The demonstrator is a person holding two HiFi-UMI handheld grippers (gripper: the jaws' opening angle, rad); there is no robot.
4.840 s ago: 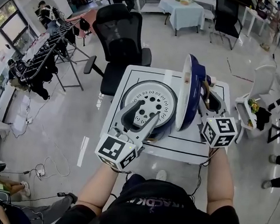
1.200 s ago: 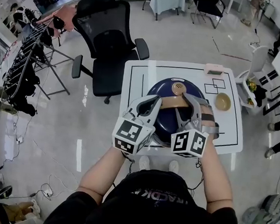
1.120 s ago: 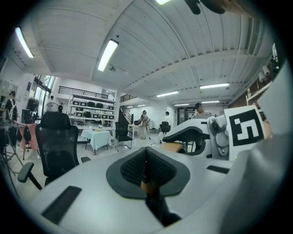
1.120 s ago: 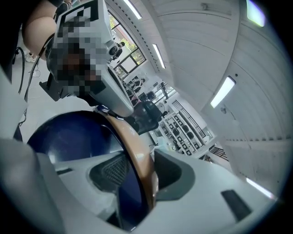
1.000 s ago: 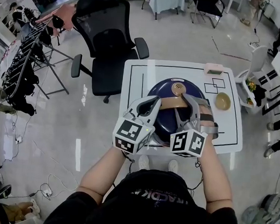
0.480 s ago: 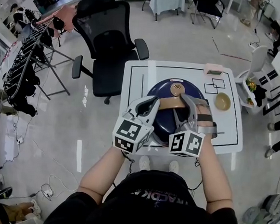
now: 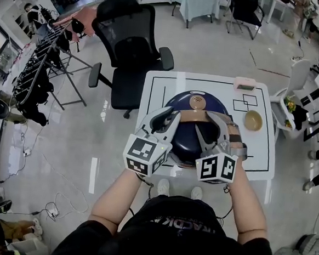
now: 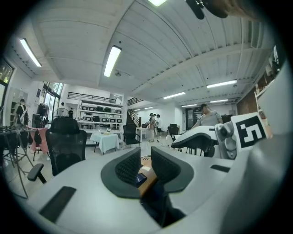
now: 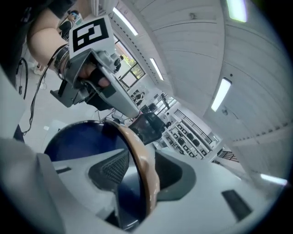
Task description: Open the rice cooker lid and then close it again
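- Rice cooker lid sat closed on tabletop.
- Left gripper jaws just opened, slightly apart around lid's handle.
- Right gripper jaws apart, straddling handle.

We see the rice cooker filling the middle of the worktop. Its handle crosses between the jaws of the left gripper and the right gripper. Both pairs have just been opening, and a gap shows beside the handle in the right pair. At 9 o'clock of the cooker a bare strip of worktop leaves passage. A bowl sits near at 3 o'clock and a pink box at 1 o'clock, with open surface between them. Beyond the far edge, at 11 o'clock, an office chair stands close.
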